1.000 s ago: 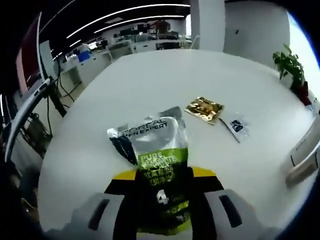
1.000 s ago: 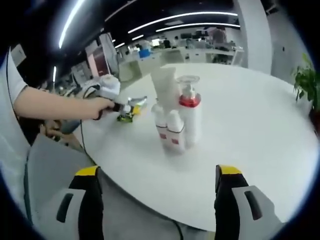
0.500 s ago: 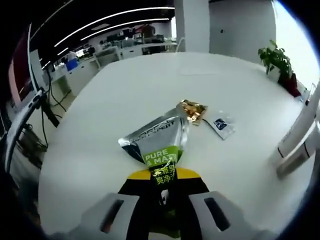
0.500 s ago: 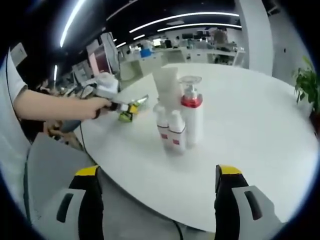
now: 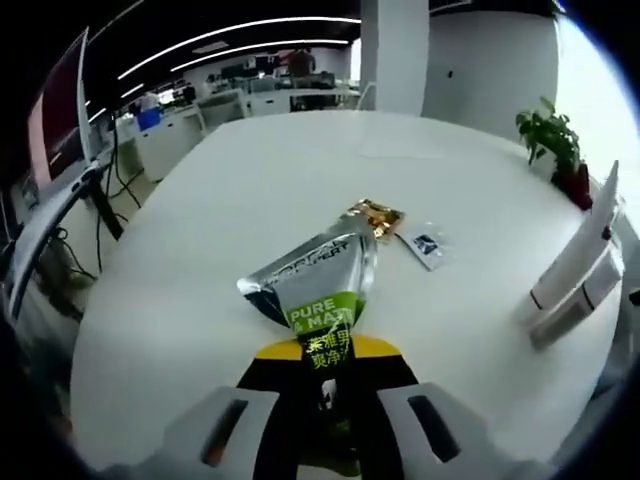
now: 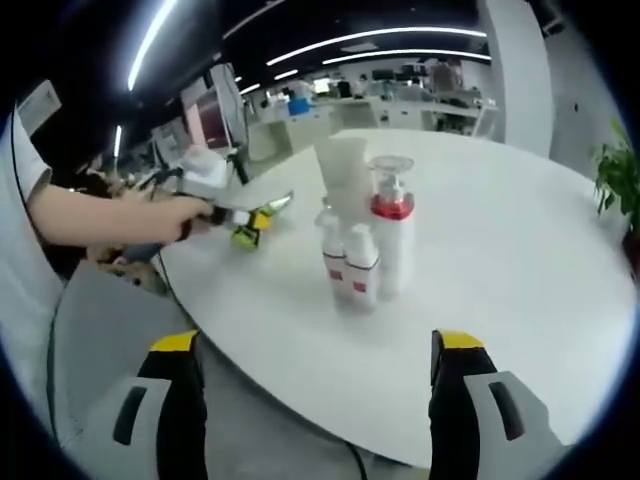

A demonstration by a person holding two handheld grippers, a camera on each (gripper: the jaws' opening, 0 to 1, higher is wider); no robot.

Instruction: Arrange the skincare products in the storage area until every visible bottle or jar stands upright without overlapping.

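**Left tongs grip pouch; right tongs empty**

The left tongs are clamped on a silver-green pouch above the white desk. The right tongs gape wide, holding nothing, facing upright bottles clustered mid-desk.

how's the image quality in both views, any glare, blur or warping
Left gripper view: strong fisheye bending of the white table edge, blown-out daylight at the right rim, a sheen on the silver-green tube, and the nearest part of the left hand-held gripper soft. Right gripper view: ceiling strip lights curve into arcs, the bottle cluster is fairly sharp, edges smeared.
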